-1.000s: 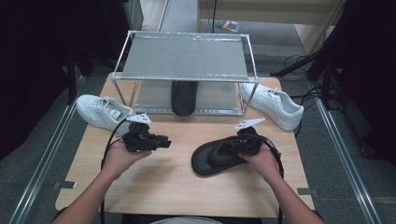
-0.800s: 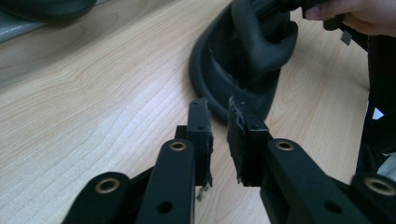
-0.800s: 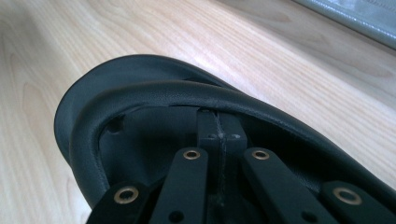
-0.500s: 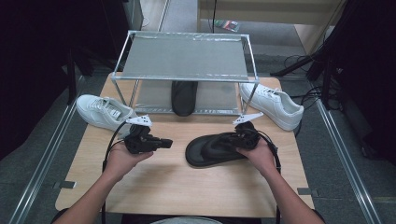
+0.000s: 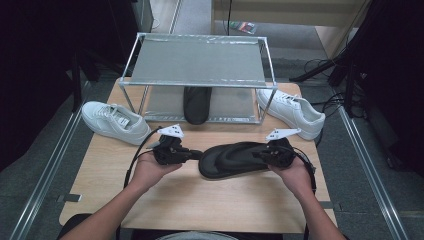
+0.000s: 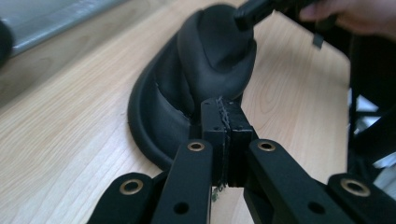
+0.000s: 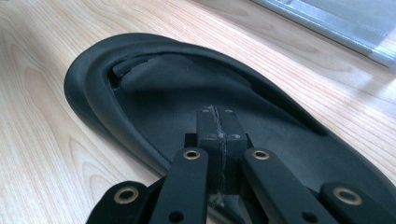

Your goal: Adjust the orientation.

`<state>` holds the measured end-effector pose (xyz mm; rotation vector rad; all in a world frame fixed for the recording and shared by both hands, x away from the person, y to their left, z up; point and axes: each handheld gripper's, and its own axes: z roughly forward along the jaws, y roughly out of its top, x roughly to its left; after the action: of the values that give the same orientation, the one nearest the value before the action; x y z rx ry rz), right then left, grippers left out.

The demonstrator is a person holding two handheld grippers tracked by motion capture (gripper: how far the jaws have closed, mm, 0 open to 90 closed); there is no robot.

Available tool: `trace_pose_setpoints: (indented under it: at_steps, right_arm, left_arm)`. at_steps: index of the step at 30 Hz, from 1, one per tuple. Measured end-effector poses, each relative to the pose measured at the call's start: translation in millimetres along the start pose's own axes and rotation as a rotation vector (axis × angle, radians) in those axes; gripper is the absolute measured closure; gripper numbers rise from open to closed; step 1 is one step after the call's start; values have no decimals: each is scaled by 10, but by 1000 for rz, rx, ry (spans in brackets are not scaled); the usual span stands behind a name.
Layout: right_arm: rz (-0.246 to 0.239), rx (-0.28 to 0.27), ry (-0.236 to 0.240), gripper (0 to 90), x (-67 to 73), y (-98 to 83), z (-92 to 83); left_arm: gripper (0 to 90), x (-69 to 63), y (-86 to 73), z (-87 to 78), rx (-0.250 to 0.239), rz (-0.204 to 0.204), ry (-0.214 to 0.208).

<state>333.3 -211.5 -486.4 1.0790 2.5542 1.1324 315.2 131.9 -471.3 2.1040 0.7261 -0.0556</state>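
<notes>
slipper: black slipper (image 5: 235,159) lies flat on the table, lower centre of the high view, long axis across the frame, between the two grippers
left gripper: left gripper (image 5: 192,154) at the slipper's left end, tips touching or just at its edge; in the left gripper view the jaws are pressed together (image 6: 226,126), nothing between them, slipper rim right behind the tips; they have just been closing
right gripper: right gripper (image 5: 261,155) over the slipper's right end; in the right gripper view the jaws are together (image 7: 217,125) above the insole, cannot tell if they pinch any of it
slipper detail: strap arch (image 7: 140,70) at upper left of the right gripper view
surface: light wood table (image 5: 200,200), grain visible
rack: metal shelf rack (image 5: 197,62) upper centre, second black slipper (image 5: 196,104) under it
shoes: white sneaker (image 5: 114,121) left of the rack, another white sneaker (image 5: 295,112) right of it
room: grey floor, dark surroundings, cables at right
</notes>
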Motion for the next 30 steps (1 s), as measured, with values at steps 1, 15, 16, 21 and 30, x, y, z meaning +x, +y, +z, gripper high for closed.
trace_pose_setpoints:
  at_steps: [1,15,16,21,30]
  right_arm:
    - [1,4,-5,900,1,-24,-15]
    - [-22,45,-4,900,125,-57,82]
    - [-25,42,5,900,141,-53,85]
    - [-45,55,19,900,252,-22,115]
    - [-68,64,42,900,338,11,184]
  left_arm:
    - [900,-10,6,44,11,5,-1]
    - [900,-24,29,425,102,7,-67]
    - [900,-33,27,438,101,8,-67]
    - [900,-57,20,473,112,10,-70]
    - [900,-99,22,542,120,24,-66]
